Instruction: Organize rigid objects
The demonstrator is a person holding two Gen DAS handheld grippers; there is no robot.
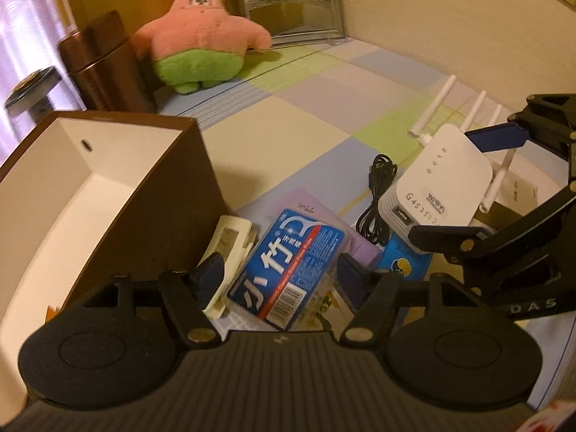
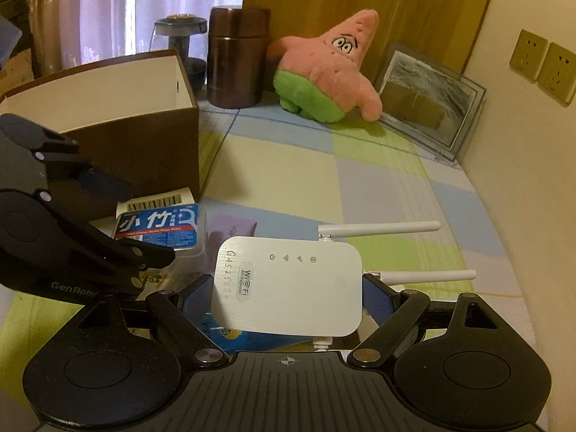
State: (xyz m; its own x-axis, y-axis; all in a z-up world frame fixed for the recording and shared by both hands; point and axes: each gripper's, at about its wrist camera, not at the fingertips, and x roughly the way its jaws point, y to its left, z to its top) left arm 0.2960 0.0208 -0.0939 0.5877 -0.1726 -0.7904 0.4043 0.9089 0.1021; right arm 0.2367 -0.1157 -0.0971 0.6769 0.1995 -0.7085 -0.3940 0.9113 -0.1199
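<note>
The white Wi-Fi repeater (image 2: 288, 284) sits squarely between the right jaws, gripped at its two sides, label face up, its white antennas (image 2: 381, 228) pointing away beyond the jaw tips. The blue floss-pick box (image 1: 288, 266) lies flat between the left jaws, untouched by either pad. Just left of those jaws stands the open brown box (image 1: 108, 194), white inside.
</note>
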